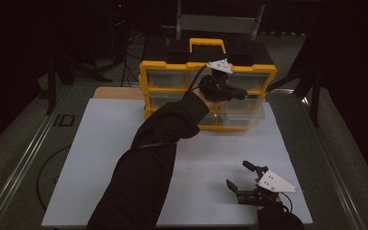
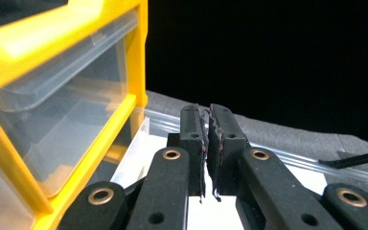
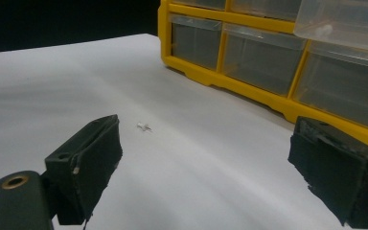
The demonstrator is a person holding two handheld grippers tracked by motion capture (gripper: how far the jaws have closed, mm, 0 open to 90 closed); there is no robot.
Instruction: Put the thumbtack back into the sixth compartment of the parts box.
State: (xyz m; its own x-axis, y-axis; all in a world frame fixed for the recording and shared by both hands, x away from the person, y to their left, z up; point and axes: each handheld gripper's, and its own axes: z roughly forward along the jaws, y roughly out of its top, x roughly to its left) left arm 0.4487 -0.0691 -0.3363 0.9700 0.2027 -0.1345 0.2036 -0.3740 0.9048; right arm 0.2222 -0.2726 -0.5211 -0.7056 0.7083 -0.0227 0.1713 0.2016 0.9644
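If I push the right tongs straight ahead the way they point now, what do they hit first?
The right tongs stand open, low over the white table. A small white part lies slightly left of their line, so they would likely pass it and first meet the yellow drawer cabinet. Depth is hard to judge.

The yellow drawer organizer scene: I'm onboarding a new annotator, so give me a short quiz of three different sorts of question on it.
1. True or false: the right claw is closed around the small white part.
2. Multiple choice: the left claw is A) wide open over the white table, B) shut, beside the yellow drawer organizer, C) resting on the floor.
3. Fill in: a clear drawer at the organizer's lower right is pulled ____.

Key:
1. False. It is open, and the part lies apart on the table ahead of it.
2. B.
3. Out.
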